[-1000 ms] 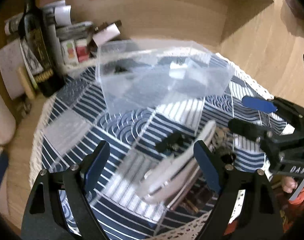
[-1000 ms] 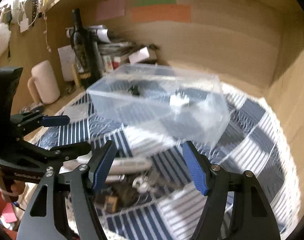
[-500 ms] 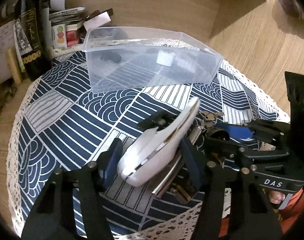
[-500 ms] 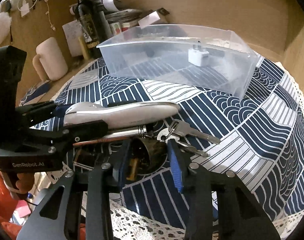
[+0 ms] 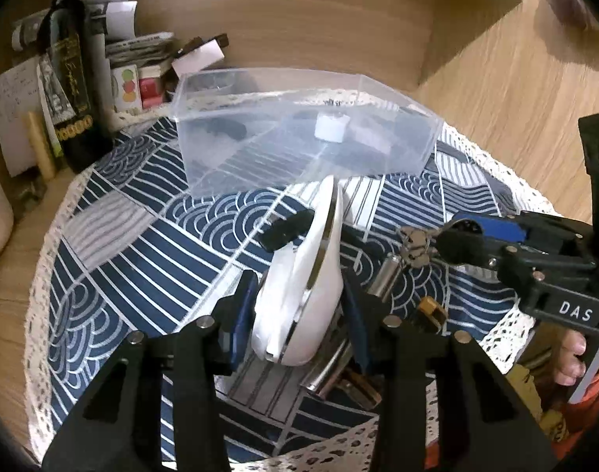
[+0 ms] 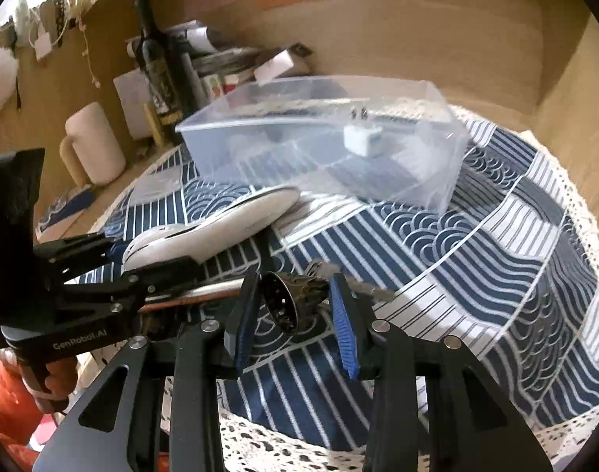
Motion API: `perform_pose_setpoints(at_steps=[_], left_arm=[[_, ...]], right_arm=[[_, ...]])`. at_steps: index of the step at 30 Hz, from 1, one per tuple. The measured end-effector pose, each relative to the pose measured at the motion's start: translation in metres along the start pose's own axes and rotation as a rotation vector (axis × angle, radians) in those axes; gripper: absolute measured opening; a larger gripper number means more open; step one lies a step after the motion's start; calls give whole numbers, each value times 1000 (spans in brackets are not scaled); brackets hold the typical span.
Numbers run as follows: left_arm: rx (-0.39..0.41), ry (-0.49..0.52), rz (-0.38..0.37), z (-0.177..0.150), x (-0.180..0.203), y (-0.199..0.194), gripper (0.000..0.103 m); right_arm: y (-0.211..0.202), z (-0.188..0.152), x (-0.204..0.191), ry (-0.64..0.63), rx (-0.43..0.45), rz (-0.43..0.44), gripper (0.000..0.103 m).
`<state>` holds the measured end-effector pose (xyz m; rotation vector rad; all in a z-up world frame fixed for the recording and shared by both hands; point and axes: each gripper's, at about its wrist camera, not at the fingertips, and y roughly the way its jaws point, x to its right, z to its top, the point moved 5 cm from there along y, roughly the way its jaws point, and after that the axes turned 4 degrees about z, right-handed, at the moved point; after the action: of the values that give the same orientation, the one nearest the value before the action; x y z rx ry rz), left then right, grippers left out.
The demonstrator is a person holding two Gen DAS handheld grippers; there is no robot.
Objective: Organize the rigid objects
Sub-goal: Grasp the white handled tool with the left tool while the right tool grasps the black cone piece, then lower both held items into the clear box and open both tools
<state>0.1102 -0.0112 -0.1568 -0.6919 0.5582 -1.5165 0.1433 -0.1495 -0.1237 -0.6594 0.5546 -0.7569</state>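
Mouse (image 5: 299, 295), white, now sits clenched in my left tool (image 5: 299, 314), lifted off the counter's (image 5: 102, 275) near edge; my right tool (image 6: 295, 314) has closed on a dark ring-shaped piece (image 6: 283, 306). Clear bin (image 5: 299, 137) waits.

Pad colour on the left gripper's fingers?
Blue pads on black fingers, shut on the white device. Clearest in the left wrist view.

The right gripper (image 6: 293, 314) clasps a dark plug (image 6: 295, 301) before the clear bin (image 6: 323, 145).
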Motion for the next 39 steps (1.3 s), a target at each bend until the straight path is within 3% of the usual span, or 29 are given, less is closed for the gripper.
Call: perform_pose_setpoints(at_steps=[19, 39], left_arm=[[137, 16, 13, 65, -5, -56, 37], [294, -7, 47, 148, -14, -95, 37]], right_arm=[[-35, 53, 17, -9, 177, -52, 33], [-48, 117, 24, -69, 282, -95, 33]])
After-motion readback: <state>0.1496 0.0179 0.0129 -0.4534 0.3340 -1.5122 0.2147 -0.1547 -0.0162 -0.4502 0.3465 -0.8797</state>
